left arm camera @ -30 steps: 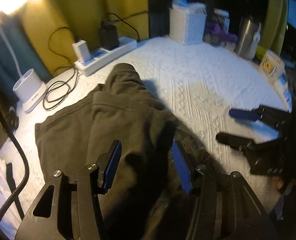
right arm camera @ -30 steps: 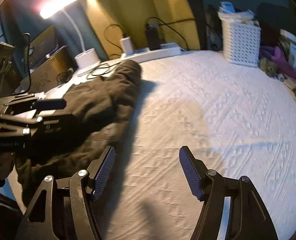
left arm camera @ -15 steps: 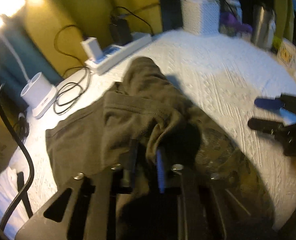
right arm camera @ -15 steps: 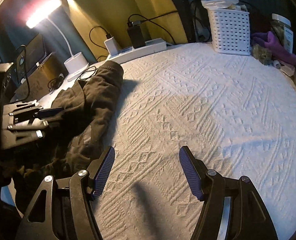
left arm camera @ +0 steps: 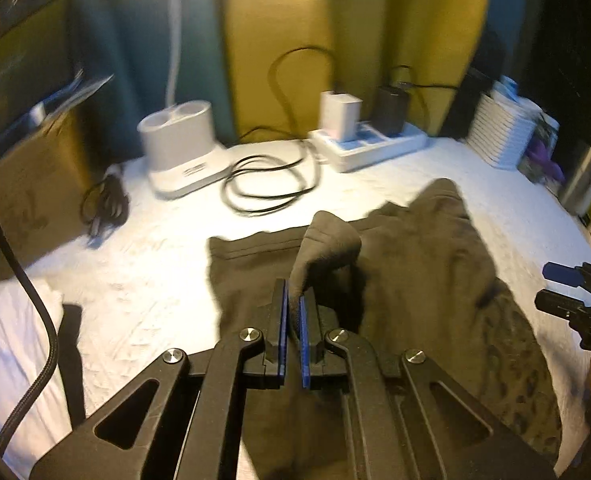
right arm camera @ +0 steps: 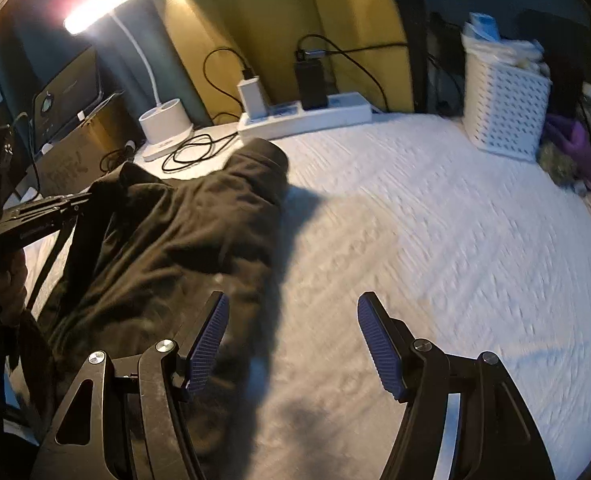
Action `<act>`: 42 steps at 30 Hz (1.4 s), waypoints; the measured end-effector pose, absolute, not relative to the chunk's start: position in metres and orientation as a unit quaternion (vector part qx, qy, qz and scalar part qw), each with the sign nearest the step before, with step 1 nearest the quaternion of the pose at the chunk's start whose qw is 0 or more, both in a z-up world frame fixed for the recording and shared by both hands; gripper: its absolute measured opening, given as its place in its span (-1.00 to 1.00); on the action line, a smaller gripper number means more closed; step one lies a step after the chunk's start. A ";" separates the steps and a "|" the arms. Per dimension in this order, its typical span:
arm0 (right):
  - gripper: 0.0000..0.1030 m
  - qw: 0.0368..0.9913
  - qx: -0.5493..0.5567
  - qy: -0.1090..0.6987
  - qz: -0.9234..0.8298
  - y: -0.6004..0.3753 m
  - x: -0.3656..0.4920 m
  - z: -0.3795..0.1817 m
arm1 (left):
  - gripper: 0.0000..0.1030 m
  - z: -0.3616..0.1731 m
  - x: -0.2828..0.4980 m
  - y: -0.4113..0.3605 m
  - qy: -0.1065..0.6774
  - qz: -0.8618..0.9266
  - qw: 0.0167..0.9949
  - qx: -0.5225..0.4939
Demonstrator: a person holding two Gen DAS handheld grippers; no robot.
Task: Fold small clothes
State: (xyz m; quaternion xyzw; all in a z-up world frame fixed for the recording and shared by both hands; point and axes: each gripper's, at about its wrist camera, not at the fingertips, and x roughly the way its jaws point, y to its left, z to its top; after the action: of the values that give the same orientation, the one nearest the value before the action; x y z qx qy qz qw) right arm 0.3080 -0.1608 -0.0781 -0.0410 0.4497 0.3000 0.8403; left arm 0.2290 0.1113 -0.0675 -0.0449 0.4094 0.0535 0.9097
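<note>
My left hand-held gripper [left arm camera: 292,312] has just closed, pinching a fold of the dark olive fabric garment [left arm camera: 415,264]; my right hand-held gripper [right arm camera: 291,344] gapes wide, empty.

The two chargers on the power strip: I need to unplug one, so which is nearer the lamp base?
The white charger; it sits at the strip's end toward the lamp base, while the black charger stands farther along.

Home bedroom or living corner. White textured bedspread [right arm camera: 435,240] as work surface. Ahead of claw: yellow and teal curtains [left arm camera: 295,40], lit gooseneck desk lamp [right arm camera: 163,118], power strip [right arm camera: 307,114] with chargers, loose cables. Far right: white laundry-style basket [right arm camera: 503,108], household clutter beside it.
</note>
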 end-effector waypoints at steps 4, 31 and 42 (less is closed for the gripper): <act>0.33 0.839 -0.045 0.454 0.297 -0.141 0.320 -0.080 | -0.93 -0.086 0.227 0.140 0.422 0.077 0.901 -0.070; 0.33 0.841 -0.039 0.451 0.297 -0.106 0.371 -0.088 | -0.95 -0.086 0.261 0.116 0.424 -0.069 0.897 -0.103; 0.33 0.845 -0.071 0.452 0.278 -0.086 0.403 -0.108 | -0.95 -0.086 0.259 0.157 0.420 -0.002 0.900 -0.116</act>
State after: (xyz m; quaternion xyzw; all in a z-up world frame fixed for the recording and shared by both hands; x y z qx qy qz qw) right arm 0.4032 -0.0864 -0.1078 -0.0705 0.4516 0.2775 0.8450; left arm 0.2588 0.1569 -0.0861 -0.1158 0.4204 -0.0019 0.8999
